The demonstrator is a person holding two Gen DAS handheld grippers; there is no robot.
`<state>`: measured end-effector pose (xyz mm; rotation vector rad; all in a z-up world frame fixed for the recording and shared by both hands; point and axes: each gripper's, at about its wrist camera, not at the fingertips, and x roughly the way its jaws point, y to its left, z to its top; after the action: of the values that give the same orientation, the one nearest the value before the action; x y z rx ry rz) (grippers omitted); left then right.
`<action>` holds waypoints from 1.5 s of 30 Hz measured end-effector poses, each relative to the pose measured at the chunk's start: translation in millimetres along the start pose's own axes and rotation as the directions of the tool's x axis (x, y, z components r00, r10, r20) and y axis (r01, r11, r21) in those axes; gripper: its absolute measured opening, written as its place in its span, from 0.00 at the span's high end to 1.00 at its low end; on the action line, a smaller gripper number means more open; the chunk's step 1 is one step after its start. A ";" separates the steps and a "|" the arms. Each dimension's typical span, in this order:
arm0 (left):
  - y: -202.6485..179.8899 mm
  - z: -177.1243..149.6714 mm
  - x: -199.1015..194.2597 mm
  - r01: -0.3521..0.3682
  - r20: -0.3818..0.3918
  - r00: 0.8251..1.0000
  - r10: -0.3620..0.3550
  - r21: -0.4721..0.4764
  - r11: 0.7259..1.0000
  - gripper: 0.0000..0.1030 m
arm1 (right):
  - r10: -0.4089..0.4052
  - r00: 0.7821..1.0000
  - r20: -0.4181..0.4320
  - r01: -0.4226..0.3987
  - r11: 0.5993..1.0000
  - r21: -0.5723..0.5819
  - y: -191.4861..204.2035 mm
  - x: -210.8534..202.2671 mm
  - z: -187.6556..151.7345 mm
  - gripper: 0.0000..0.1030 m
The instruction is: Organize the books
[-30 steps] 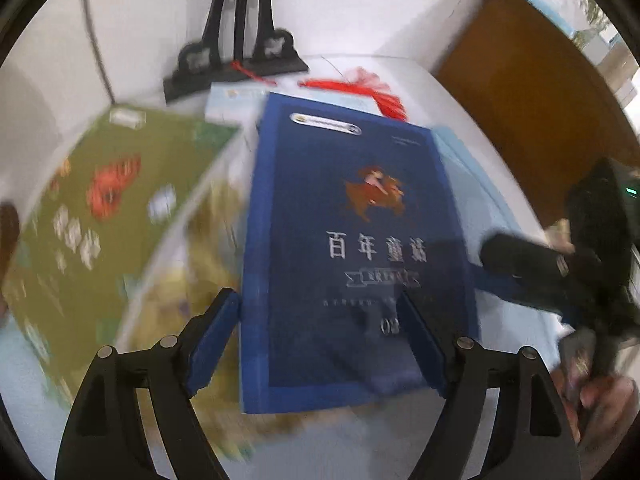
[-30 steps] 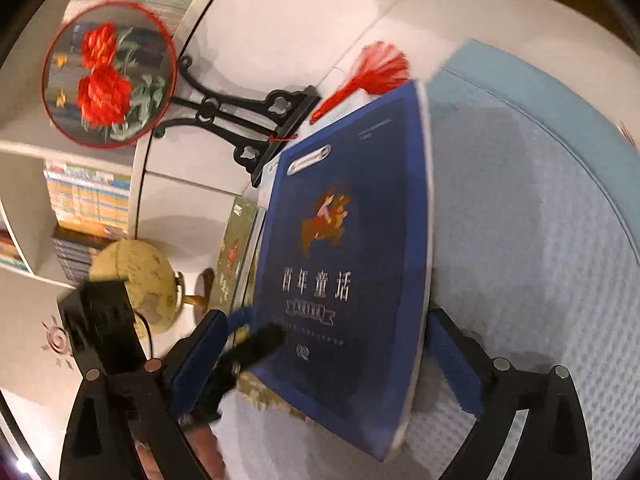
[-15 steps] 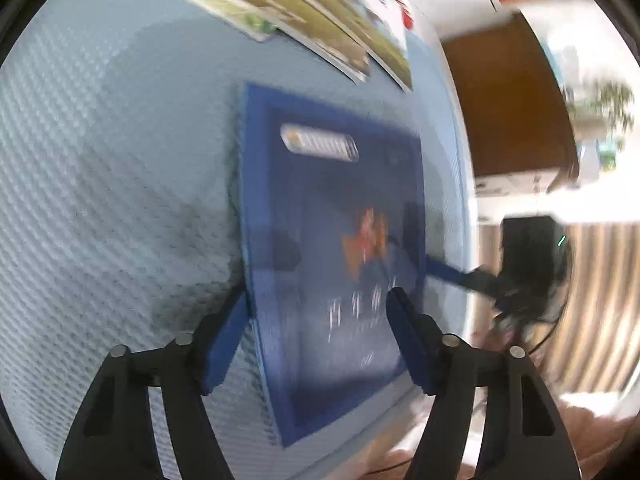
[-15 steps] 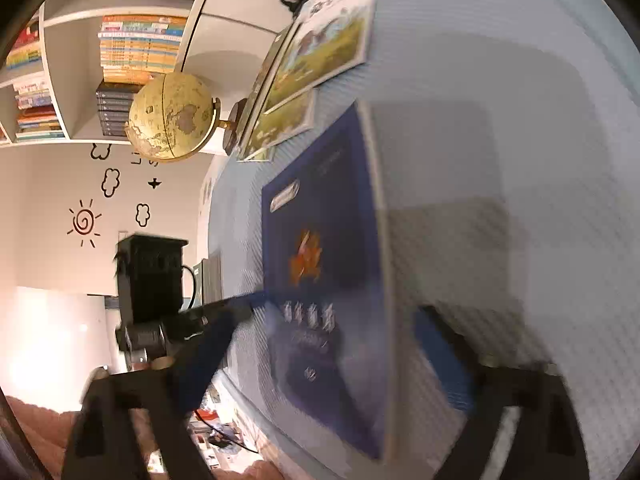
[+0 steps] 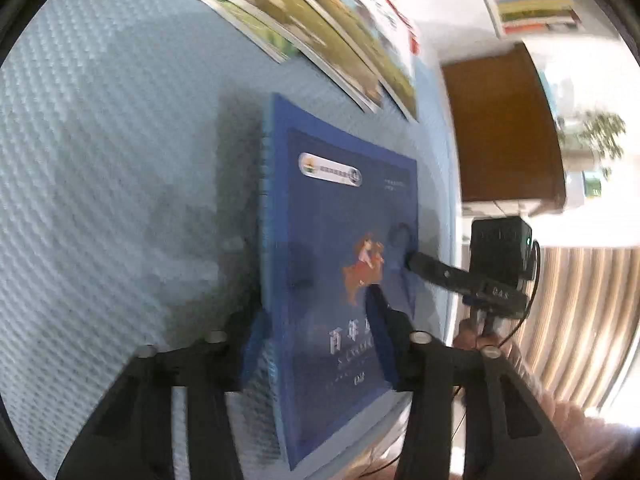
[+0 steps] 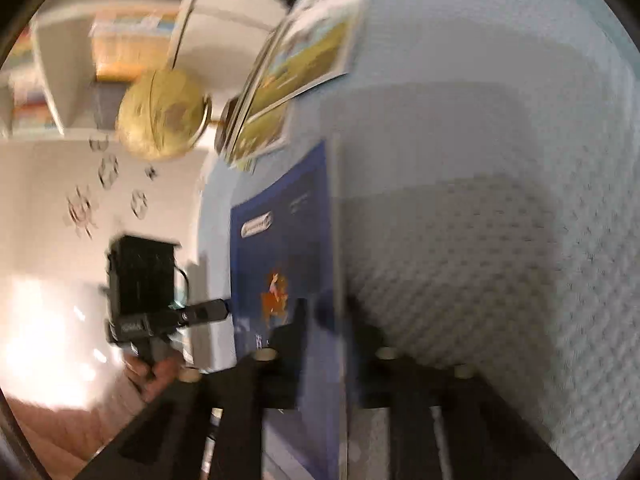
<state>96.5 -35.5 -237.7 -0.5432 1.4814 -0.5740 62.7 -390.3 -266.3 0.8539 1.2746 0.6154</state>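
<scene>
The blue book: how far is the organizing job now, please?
Done: nothing looks sorted yet. In hand: the blue book stands tilted on the light blue mat. The left gripper is closing on one edge; the right gripper is shut on the opposite edge. Left: the picture books lie fanned out at the mat's far end.

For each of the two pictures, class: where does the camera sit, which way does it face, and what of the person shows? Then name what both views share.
Left wrist: sits on the left gripper, facing along its fingers, which are closing on the blue book; the person's other hand shows.
Right wrist: sits on the right gripper, shut on the same book's opposite edge; a hand shows.
Shared: the book, the blue mat, the picture books.
</scene>
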 end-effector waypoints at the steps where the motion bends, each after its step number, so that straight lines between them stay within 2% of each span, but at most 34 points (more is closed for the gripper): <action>1: 2.2 1.2 -1.3 -0.036 -0.011 0.999 0.036 -0.011 0.999 0.80 | 0.017 1.000 0.000 -0.017 1.000 0.007 -3.0 0.0 1.5 0.92; 5: 3.6 -1.1 -4.7 -0.040 -0.023 0.999 0.039 -0.020 0.999 0.80 | 0.007 1.000 -0.029 -0.007 1.000 0.003 -0.6 -0.6 3.3 0.88; 9: -19.1 -1.0 3.5 -0.158 0.006 0.987 0.158 0.062 0.985 0.79 | 0.005 0.997 -0.083 -0.001 0.999 0.047 4.2 2.7 -6.7 0.85; 11: -23.8 -0.5 5.0 -0.189 0.011 0.982 0.188 0.078 0.979 0.78 | 0.015 0.994 -0.106 -0.007 0.997 0.080 1.2 0.7 -21.5 0.84; 14: -19.7 0.6 4.8 -0.175 0.013 0.985 0.174 0.070 0.982 0.78 | 0.044 0.993 -0.110 -0.031 0.992 0.119 -1.2 5.2 -43.3 0.85; 18: -14.0 -0.7 1.0 -0.162 0.014 0.987 0.161 0.059 0.985 0.78 | 0.046 0.998 -0.042 -0.040 0.990 0.134 0.9 12.0 -36.9 0.88; 27: -14.9 -11.8 -3.7 -0.168 0.024 0.986 0.167 0.028 0.985 0.80 | -0.087 0.996 -0.018 0.087 0.996 0.004 35.2 14.0 -38.0 0.88; 33: -18.5 -24.1 -5.8 -0.211 0.007 0.978 0.211 0.023 0.977 0.80 | -0.097 0.995 -0.012 0.096 0.995 -0.019 52.9 14.8 -39.8 0.87; 39: -28.6 -36.5 -9.7 -0.308 0.039 0.951 0.306 0.070 0.949 0.79 | -0.129 0.991 -0.030 0.128 0.991 -0.048 62.8 22.2 -44.1 0.87; 42: -23.7 -38.2 -11.2 -0.293 0.030 0.956 0.292 0.055 0.954 0.79 | -0.133 0.990 -0.038 0.131 0.991 -0.041 60.7 24.4 -46.7 0.87; 45: -25.1 -40.5 -16.0 -0.302 0.042 0.953 0.300 0.069 0.951 0.79 | -0.122 0.992 -0.038 0.121 0.992 -0.021 58.6 24.0 -48.5 0.87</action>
<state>55.4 -43.4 -210.1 -0.2579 1.4720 -0.3768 23.8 -328.3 -234.6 0.7461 1.3438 0.5481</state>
